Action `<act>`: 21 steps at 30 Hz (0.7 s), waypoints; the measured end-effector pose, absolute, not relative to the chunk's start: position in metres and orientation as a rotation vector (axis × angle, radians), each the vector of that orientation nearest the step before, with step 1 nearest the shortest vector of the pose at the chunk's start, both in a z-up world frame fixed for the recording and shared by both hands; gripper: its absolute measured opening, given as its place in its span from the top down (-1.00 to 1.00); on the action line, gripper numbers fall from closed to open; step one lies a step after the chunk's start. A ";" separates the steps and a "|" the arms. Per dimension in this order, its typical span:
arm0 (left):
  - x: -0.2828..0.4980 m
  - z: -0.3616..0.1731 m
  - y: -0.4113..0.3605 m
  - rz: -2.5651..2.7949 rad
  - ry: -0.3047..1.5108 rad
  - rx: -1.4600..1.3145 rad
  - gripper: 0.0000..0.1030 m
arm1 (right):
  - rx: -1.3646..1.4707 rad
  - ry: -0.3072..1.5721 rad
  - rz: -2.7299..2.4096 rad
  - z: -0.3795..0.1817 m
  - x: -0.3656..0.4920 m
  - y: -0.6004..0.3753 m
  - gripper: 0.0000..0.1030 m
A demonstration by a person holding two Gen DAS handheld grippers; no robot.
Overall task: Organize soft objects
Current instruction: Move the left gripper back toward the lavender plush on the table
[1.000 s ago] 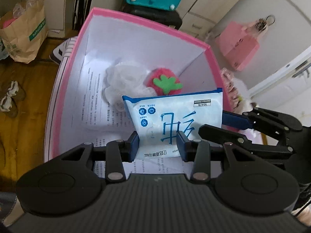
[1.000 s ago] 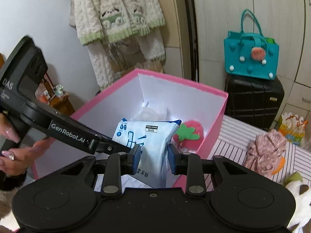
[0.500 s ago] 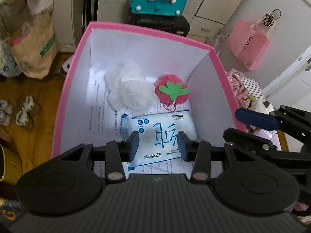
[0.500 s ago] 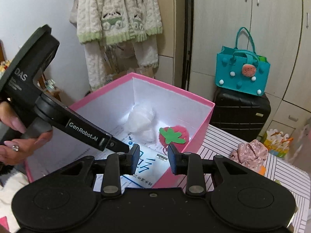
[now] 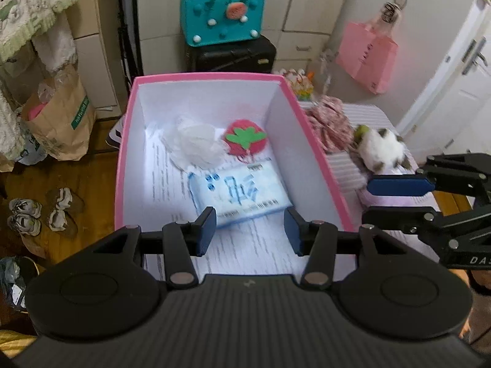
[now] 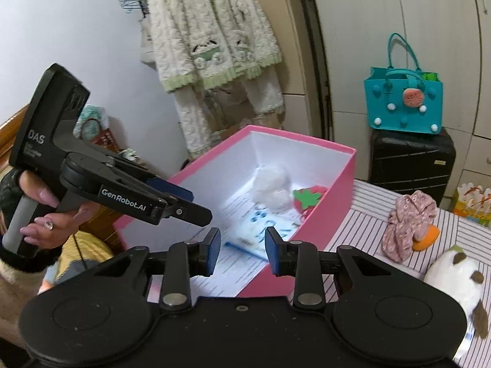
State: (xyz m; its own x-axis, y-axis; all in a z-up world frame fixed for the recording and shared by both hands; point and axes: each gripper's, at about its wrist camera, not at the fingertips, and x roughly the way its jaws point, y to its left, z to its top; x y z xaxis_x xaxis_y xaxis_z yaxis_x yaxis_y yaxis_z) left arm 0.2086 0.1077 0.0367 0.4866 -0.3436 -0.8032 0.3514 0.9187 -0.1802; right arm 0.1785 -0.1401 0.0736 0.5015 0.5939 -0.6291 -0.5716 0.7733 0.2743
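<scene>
wipes pack [image 5: 237, 197] in box [image 5: 310, 141], puff [image 5: 196, 144] behind it

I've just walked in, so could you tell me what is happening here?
A person with two handheld grippers is sorting soft things into the pink cardboard box. The blue-and-white tissue pack lies inside beside a white mesh puff and red strawberry toy. Left gripper and right gripper are open, holding nothing.

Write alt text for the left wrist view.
The open left gripper hovers over a pink box holding a tissue pack, a white mesh puff and a strawberry plush. The right gripper reaches in from the right.
</scene>
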 end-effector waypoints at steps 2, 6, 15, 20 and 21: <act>0.197 0.046 0.103 -0.429 0.974 0.038 0.07 | 0.037 0.778 0.727 0.080 0.171 -0.142 0.29; 0.174 0.063 0.096 -0.457 0.965 0.079 0.00 | 0.030 0.760 0.753 0.095 0.152 -0.148 0.28; 0.117 0.091 0.082 -0.559 0.960 0.153 -0.12 | 0.006 0.793 0.793 0.121 0.118 -0.163 0.19; 0.100 0.091 0.072 -0.606 0.954 0.177 -0.12 | 0.007 0.802 0.806 0.124 0.098 -0.176 0.16; 0.098 0.090 0.069 -0.614 0.957 0.183 -0.12 | 0.006 0.801 0.801 0.123 0.095 -0.180 0.15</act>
